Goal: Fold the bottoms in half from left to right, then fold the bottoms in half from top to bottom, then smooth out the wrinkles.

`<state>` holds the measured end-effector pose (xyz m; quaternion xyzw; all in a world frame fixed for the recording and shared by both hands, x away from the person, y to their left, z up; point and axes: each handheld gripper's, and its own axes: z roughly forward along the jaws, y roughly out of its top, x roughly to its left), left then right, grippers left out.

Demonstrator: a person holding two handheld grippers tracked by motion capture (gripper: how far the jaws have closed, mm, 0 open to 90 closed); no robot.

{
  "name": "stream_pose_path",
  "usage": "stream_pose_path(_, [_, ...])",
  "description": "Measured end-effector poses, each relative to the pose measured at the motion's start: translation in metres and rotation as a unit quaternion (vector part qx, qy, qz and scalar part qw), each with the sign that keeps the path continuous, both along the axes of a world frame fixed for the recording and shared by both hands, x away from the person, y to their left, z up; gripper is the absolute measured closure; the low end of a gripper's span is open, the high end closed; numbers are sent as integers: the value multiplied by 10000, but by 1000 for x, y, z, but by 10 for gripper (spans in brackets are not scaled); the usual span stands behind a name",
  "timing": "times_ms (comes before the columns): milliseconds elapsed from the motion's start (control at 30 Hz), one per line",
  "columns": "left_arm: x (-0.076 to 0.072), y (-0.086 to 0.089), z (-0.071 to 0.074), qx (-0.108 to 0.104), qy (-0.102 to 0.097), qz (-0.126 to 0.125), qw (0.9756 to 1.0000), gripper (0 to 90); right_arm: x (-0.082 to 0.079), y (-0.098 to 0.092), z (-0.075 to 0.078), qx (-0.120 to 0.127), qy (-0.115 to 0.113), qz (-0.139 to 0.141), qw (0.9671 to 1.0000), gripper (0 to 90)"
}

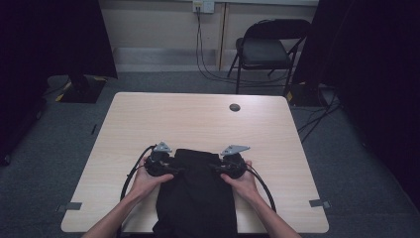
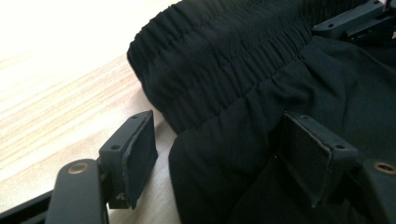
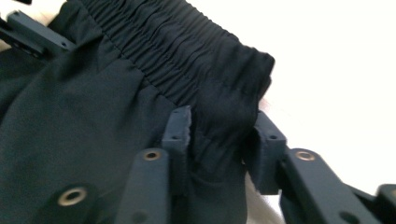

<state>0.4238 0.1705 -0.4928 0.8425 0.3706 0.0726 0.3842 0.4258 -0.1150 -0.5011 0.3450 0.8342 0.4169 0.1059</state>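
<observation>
Black garment (image 1: 198, 193), one item, dark fabric with a gathered elastic waistband (image 2: 224, 56); lies flat on the near half of the pale wooden table (image 1: 198, 119), waistband end pointing away from the person, lower part running to the table's near edge. Left gripper (image 1: 174, 170): held in the person's left hand (image 1: 143, 181) at the garment's left waistband corner; in the left gripper view its two black jaws stand wide apart, one over bare tabletop beside the cloth edge, the other over the fabric, and no pad presses on the cloth. Right gripper (image 1: 216, 169): held in the right hand (image 1: 242, 183) at the right waistband corner; in the right gripper view its jaws stand to either side of a bunched fold of the waistband's end, fabric between the pads (image 3: 180, 128), the near pad touching the fold; whether the far pad presses fully cannot be told for certain, but the fold looks pinched between them. Grey three-cornered plate (image 1: 162, 147) tops the left unit, a matching one (image 1: 235, 148) the right. Cable (image 1: 130, 173) loops from the left gripper toward the near edge. Also present: round grommet hole (image 1: 235, 107) in the far part of the table, well apart from the garment; folding chair (image 1: 267, 49) beyond the table by the wall; grey carpet floor (image 1: 346, 163).
</observation>
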Motion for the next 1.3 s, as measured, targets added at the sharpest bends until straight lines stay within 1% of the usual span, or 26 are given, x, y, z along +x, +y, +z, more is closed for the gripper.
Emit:
stream_pose_path(33, [-1, -1, -1, 6, -62, 41, 10000, 278, 0, 0, 1, 17, -4, -6, 10000, 704])
stream_pose_path(67, [-3, -2, -2, 3, -138, 76, 9999, 291, 0, -1, 2, 59, 12, -16, 10000, 719])
stream_pose_path(133, [-4, -4, 0, 130, -181, 82, 9997, 343, 2, -2, 4, 100, 68, -10, 9999, 744])
stream_pose_path(167, [-3, -4, 0, 143, -193, 80, 9997, 391, 4, -2, 4, 136, 54, -25, 9999, 751])
stream_pose_path(200, [-2, -4, 1, 113, -169, 88, 9998, 437, 5, -2, 5, 162, 82, -54, 9998, 755])
stream_pose_path(233, [-2, -4, 1, 80, -131, 89, 9998, 502, 6, -2, 6, 177, 75, -62, 9998, 759])
stream_pose_path(300, [-2, -2, 2, 30, -114, 63, 9999, 610, 6, -2, 8, 240, 85, -106, 9996, 763])
stream_pose_path(333, [-2, -1, 4, 8, -175, 86, 9998, 666, 7, -2, 9, 273, 74, -124, 9995, 764])
stream_pose_path(367, [-3, -1, 6, 24, -299, 127, 9995, 700, 7, -2, 11, 322, 60, -141, 9994, 765])
stream_pose_path(400, [-2, 0, 11, -26, -365, 138, 9992, 718, 8, -1, 14, 388, 50, -144, 9991, 765])
stream_pose_path(433, [-2, 0, 13, -112, -371, 166, 9991, 733, 8, 0, 18, 430, -10, -192, 9989, 765])
stream_pose_path(467, [-1, 2, 17, -218, -420, 211, 9987, 740, 8, 0, 20, 439, -42, -205, 9988, 766])
stream_pose_path(500, [0, 3, 19, -271, -427, 234, 9984, 744, 10, 0, 25, 491, -78, -220, 9985, 766])
stream_pose_path(533, [1, 4, 22, -277, -452, 227, 9983, 745, 11, 0, 28, 544, -99, -225, 9982, 766])
stream_pose_path(567, [2, 6, 27, -309, -524, 217, 9979, 746, 12, 0, 32, 571, -129, -227, 9980, 766])
stream_pose_path(633, [4, 8, 34, -504, -588, 334, 9964, 749, 14, 2, 41, 628, -231, -222, 9975, 766])
stream_pose_path(667, [5, 9, 37, -561, -591, 385, 9959, 750, 15, 2, 45, 678, -269, -232, 9971, 767])
stream_pose_path(733, [8, 10, 44, -563, -724, 397, 9950, 750, 19, 2, 56, 751, -366, -241, 9962, 767])
stream_pose_path(767, [9, 10, 47, -624, -773, 427, 9941, 750, 20, 3, 60, 757, -395, -243, 9961, 768])
stream_pose_path(800, [10, 10, 50, -705, -775, 453, 9935, 751, 21, 3, 64, 753, -427, -243, 9960, 768])
stream_pose_path(867, [12, 10, 59, -643, -927, 432, 9927, 752, 24, 3, 74, 786, -504, -256, 9953, 769])
stream_pose_path(900, [13, 10, 62, -674, -950, 441, 9922, 753, 26, 3, 78, 795, -542, -263, 9950, 769])
stream_pose_path(967, [17, 9, 71, -638, -1047, 450, 9914, 753, 29, 3, 85, 862, -602, -300, 9940, 769])
stream_pose_path(1133, [27, 11, 91, -772, -1228, 566, 9878, 753, 38, 4, 106, 963, -765, -335, 9918, 770])
stream_pose_path(1200, [32, 12, 99, -842, -1298, 628, 9860, 754, 42, 5, 115, 957, -855, -319, 9912, 770])
stream_pose_path(1300, [42, 12, 111, -835, -1412, 681, 9841, 758, 50, 5, 127, 1047, -931, -327, 9896, 770])
